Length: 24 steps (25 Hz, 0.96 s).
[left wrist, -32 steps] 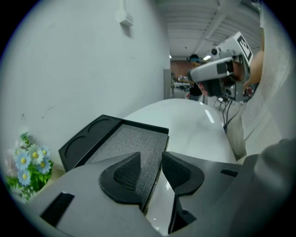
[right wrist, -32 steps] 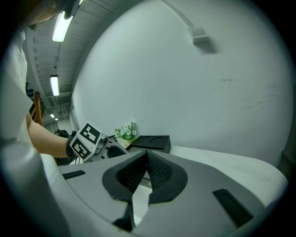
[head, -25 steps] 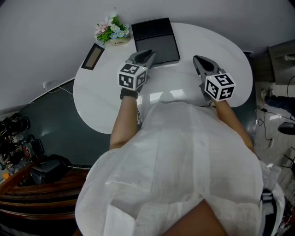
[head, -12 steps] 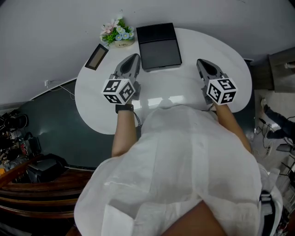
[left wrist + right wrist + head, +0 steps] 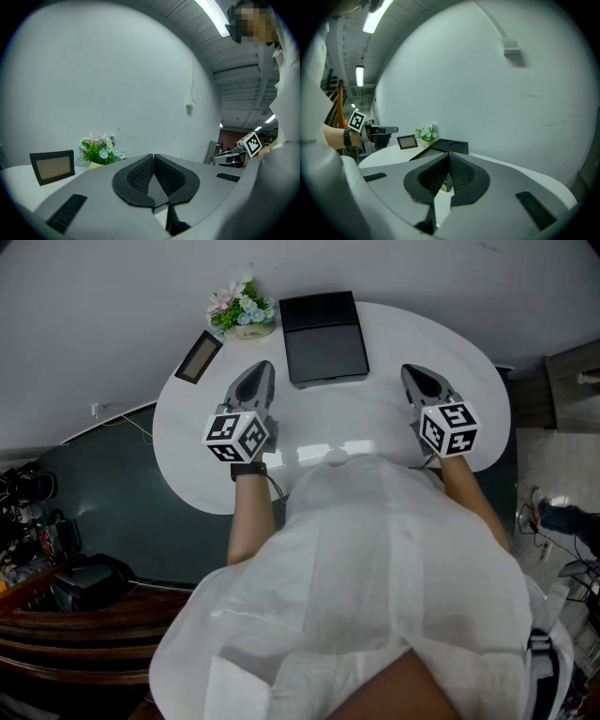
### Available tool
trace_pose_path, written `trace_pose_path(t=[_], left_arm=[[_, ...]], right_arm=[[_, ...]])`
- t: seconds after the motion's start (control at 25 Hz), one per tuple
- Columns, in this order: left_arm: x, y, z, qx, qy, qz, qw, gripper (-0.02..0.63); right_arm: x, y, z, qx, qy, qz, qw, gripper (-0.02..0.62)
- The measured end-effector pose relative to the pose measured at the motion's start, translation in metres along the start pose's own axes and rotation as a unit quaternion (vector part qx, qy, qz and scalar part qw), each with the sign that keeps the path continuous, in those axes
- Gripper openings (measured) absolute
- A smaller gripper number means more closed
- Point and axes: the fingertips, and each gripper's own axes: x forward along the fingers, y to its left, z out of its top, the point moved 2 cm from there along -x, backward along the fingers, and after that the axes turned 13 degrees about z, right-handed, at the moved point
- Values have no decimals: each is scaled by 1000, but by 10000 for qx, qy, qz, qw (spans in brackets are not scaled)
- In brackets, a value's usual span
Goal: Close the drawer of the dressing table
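A black box-like case [image 5: 323, 334] lies at the back of the white oval dressing table [image 5: 375, 418]; its drawer front cannot be made out from above. My left gripper [image 5: 261, 368] hovers over the tabletop just left of the case, apart from it, its pads [image 5: 140, 173] pressed together with nothing between them. My right gripper [image 5: 412, 371] hangs over the table's right part, to the right of the case, and its jaws meet at the tips with nothing held [image 5: 449, 155]. The case [image 5: 451, 145] shows ahead in the right gripper view.
A small pot of flowers [image 5: 239, 310] and a tilted photo frame [image 5: 195, 356] stand at the table's back left, by the grey wall. The person's white garment covers the table's near edge. Dark furniture and cables lie on the floor at the left.
My left gripper has moved left, off the case's front left corner, and now hangs beside it. The right gripper has stayed in place.
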Motion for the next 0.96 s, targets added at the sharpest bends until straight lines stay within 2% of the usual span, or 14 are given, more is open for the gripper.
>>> trace_pose_path(t=[0.96], left_arm=[[-6, 3, -7, -42, 66, 44, 10000, 21]], right_arm=[[0, 12, 1, -93, 24, 22, 10000, 9]])
